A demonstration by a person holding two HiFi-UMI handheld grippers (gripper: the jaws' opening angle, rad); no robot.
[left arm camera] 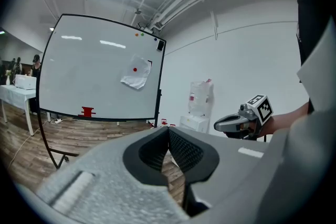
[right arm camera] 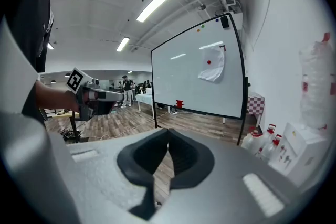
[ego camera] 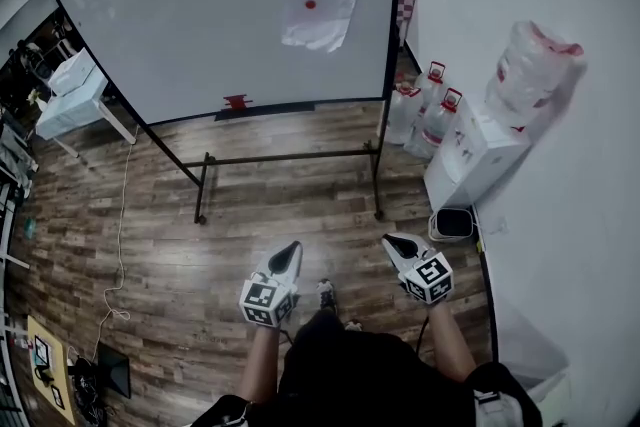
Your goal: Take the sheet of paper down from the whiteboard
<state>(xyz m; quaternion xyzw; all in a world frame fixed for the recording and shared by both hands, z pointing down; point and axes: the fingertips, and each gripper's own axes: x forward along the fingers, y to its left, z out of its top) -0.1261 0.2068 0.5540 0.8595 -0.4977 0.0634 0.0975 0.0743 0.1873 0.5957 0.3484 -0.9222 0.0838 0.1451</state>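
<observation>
A white sheet of paper (ego camera: 318, 8), crumpled at its lower edge, hangs near the top right of the whiteboard (ego camera: 200, 25) under a red round magnet (ego camera: 310, 4). The paper (left arm camera: 136, 75) also shows in the left gripper view, and the paper (right arm camera: 212, 66) in the right gripper view. Both grippers are held low in front of the person, well short of the board. My left gripper (ego camera: 289, 253) is shut with nothing in it. My right gripper (ego camera: 393, 245) has its jaws together, empty. Each gripper sees the other: the right gripper (left arm camera: 223, 124) and the left gripper (right arm camera: 116, 95).
The whiteboard stands on a black wheeled frame (ego camera: 290, 158) on a wood floor. A red eraser (ego camera: 237, 101) sits on its tray. Water jugs (ego camera: 418, 105), a white dispenser (ego camera: 470, 155) and a small bin (ego camera: 451, 224) line the right wall. A white table (ego camera: 70, 100) stands at left.
</observation>
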